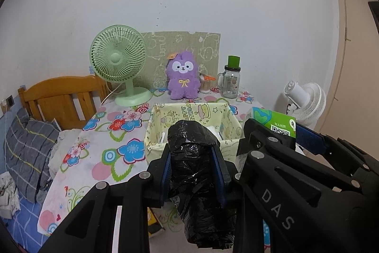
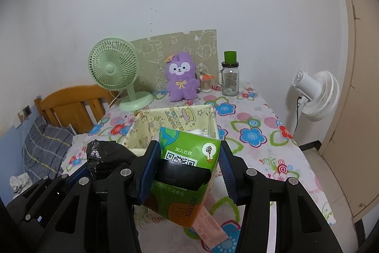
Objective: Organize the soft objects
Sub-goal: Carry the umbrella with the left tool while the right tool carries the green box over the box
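Left wrist view: left gripper (image 1: 193,167) has its blue-padded fingers clamped on a roll of black plastic bags (image 1: 196,158), crinkled and glossy, lumpy cylinder shape, held above the flowered tabletop (image 1: 113,134) just in front of a pale yellow fabric bin (image 1: 187,110). Purple plush toy (image 1: 182,75) sits at the back beside a mint-green fan (image 1: 118,58).

Right wrist view: right gripper (image 2: 188,170) has its fingers clamped on a green tissue pack (image 2: 189,153), soft, boxy, printed with a QR code, raised near the bin's front edge.
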